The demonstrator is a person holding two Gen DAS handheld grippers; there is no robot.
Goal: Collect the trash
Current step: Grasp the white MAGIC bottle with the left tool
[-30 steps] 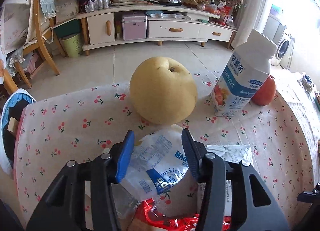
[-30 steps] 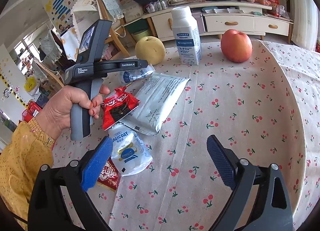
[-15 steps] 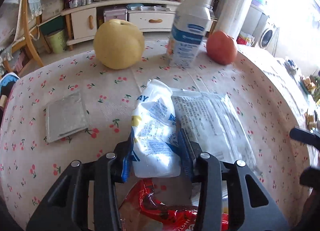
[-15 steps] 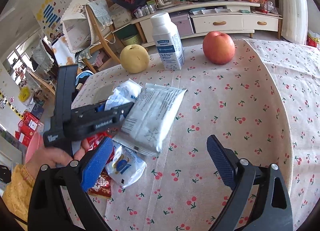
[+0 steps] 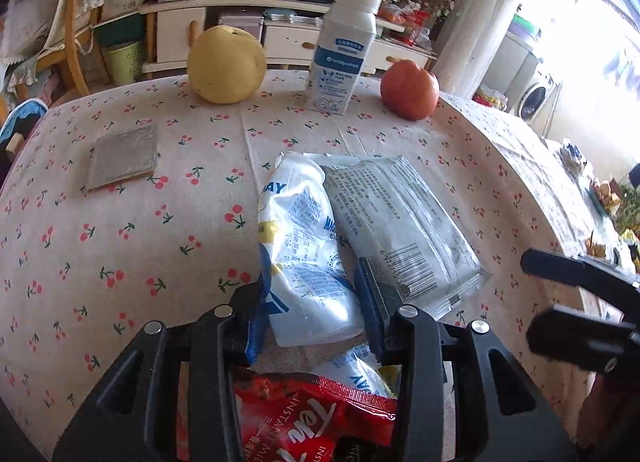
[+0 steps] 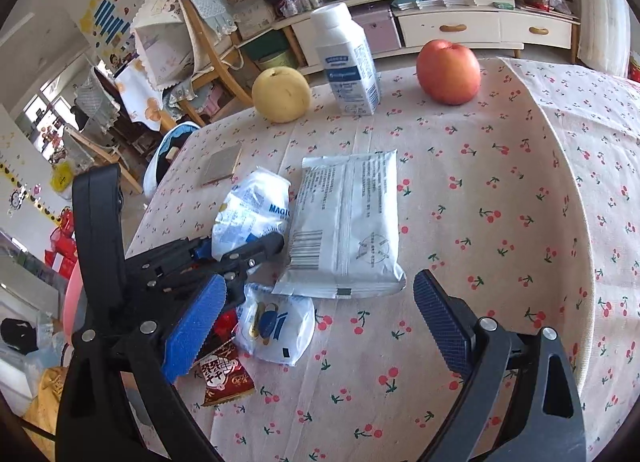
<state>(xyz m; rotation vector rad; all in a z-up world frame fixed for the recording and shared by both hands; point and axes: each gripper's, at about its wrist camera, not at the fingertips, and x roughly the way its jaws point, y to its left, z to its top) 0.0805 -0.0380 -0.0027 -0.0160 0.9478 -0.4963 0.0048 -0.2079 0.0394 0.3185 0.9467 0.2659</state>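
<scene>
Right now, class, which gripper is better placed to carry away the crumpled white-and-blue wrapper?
Left. The left gripper is shut on the crumpled wrapper; the right gripper is open and holds nothing.

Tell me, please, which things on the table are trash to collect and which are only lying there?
Trash:
- white-blue pouch, held in left gripper
- grey packet
- second pouch
- red wrappers

Just lying about:
- pear
- apple
- bottle, upright
- grey square pad

The right gripper is open and empty.
</scene>
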